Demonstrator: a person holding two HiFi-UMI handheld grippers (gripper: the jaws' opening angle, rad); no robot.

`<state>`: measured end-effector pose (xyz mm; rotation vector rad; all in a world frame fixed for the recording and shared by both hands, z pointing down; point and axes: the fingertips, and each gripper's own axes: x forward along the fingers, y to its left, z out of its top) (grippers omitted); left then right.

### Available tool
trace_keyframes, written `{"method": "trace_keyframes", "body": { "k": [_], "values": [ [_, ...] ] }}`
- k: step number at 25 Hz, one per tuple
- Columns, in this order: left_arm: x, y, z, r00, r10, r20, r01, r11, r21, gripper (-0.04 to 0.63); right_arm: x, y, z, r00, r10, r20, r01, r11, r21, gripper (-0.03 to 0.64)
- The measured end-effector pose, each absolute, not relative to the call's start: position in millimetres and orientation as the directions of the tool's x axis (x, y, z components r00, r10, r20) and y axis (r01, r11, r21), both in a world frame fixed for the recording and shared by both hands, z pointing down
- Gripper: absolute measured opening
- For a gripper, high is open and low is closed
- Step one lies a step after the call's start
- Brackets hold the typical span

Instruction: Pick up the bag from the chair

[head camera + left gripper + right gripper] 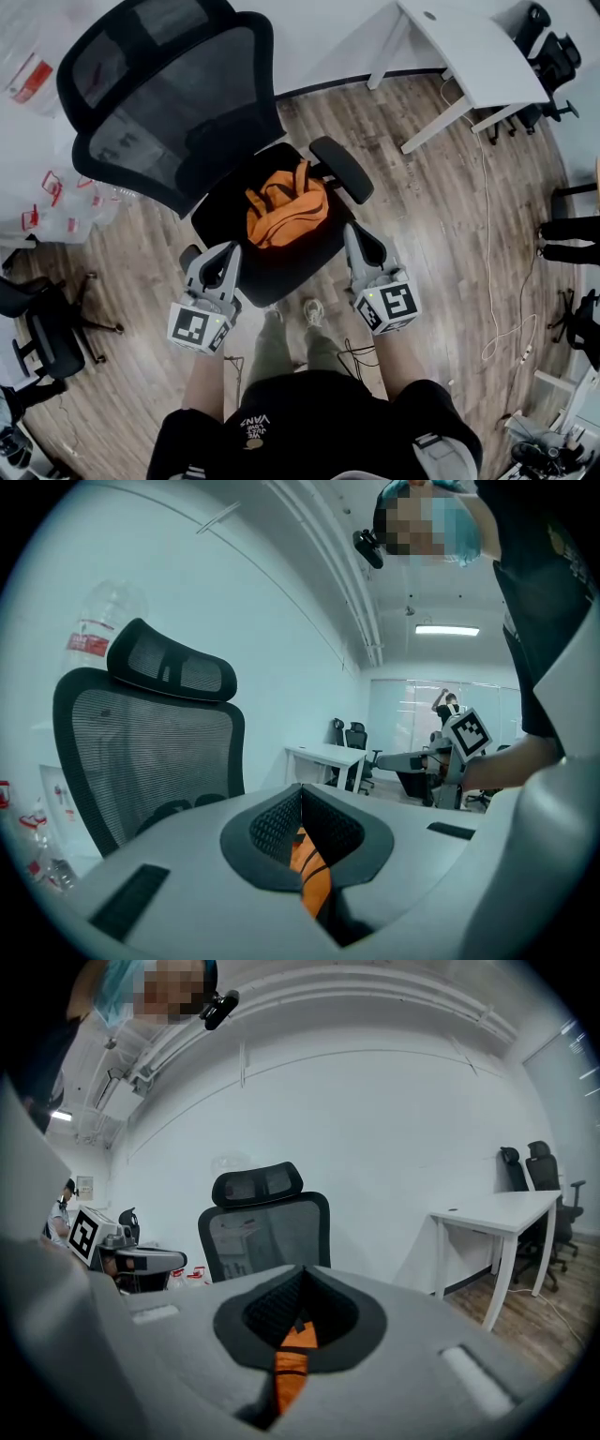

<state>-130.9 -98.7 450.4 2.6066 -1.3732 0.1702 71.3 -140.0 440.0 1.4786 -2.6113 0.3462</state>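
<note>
Zero progress — bag [286, 214] lies on chair [281, 270]; left gripper [227, 249] and right gripper [351, 231] short of it — jaws together, empty.

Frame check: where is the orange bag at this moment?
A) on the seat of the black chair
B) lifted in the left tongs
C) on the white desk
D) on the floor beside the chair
A: the orange bag lies on the seat of the black chair, while the left tongs and right tongs are shut in front of it, holding nothing.
</note>
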Motion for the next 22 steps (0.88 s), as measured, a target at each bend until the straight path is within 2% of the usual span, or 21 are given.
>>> {"method": "trace_keyframes", "body": {
  "k": [22],
  "values": [
    [-120.2, -111.7, 522.0, 0.579, -0.772, 0.260, -0.811, -0.579, 0.085, 0.005, 71.5, -154.7, 523.0, -0.518, -0.802, 0.298, -0.855, 0.490, -0.169, -0.002]
  ]
}}
